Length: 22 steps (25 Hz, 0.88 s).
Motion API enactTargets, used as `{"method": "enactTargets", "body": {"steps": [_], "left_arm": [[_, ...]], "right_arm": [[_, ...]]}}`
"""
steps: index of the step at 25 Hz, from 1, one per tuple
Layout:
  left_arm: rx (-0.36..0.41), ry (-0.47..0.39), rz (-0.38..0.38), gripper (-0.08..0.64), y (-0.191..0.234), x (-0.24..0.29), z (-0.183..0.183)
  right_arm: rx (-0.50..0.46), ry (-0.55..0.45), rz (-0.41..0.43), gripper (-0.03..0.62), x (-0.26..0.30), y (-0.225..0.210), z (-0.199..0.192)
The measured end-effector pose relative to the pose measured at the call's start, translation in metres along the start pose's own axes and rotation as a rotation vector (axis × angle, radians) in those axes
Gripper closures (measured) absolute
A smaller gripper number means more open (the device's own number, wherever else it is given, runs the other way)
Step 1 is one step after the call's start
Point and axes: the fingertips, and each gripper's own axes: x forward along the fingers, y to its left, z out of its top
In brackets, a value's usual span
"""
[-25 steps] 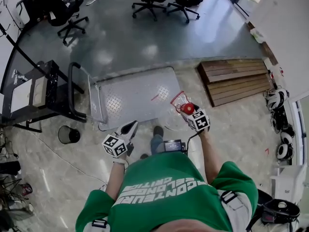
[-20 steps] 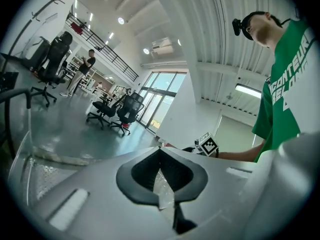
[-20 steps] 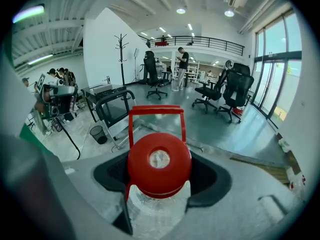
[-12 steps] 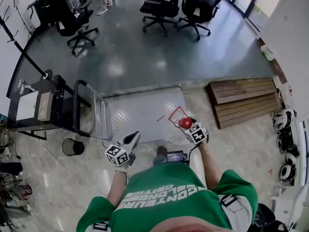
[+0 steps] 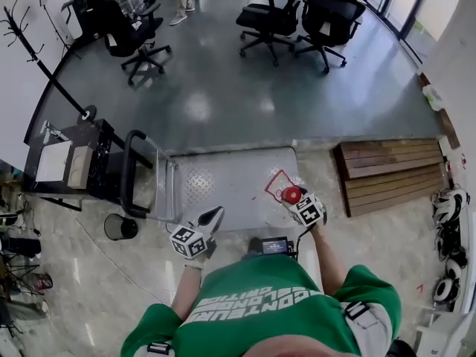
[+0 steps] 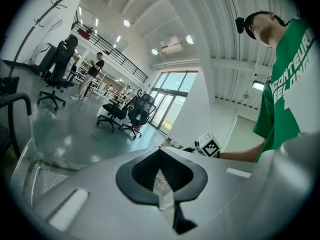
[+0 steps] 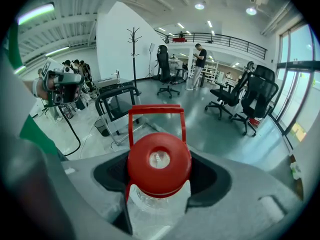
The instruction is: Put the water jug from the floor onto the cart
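Observation:
The water jug (image 5: 291, 194) is clear, with a red cap and a raised red handle. My right gripper (image 5: 297, 199) is shut on its neck and holds it over the near right corner of the cart's grey tread-plate deck (image 5: 223, 181). In the right gripper view the red cap (image 7: 159, 164) fills the space between the jaws, and the cart's black push handle (image 7: 116, 95) shows beyond it. The same handle (image 5: 132, 173) stands at the deck's left end. My left gripper (image 5: 214, 214) hangs shut and empty by the deck's near edge; its jaws meet (image 6: 161, 174).
A black desk unit (image 5: 67, 158) stands left of the cart, with a small round bin (image 5: 119, 227) in front. Wooden pallets (image 5: 390, 173) lie to the right and helmets (image 5: 446, 207) lie along the right wall. Office chairs (image 5: 271, 21) and a coat stand (image 5: 30, 39) occupy the dark floor beyond.
I have stepped closer to the cart, carrying the jug in the right gripper. The jug stays near the deck's right near corner. The left gripper has kept its pose.

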Motion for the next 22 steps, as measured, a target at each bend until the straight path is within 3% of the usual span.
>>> {"method": "enactTargets", "body": {"steps": [11,22], "left_arm": [[-0.009,0.002,0.045,0.546,0.001,0.028,0.001],[-0.028,0.033,0.038,0.546,0.026,0.018,0.0]], "right_arm": [[-0.096,0.012,0.085,0.289,0.034,-0.008,0.021],[-0.151,0.02,0.133,0.29,0.069,0.019,0.058]]}}
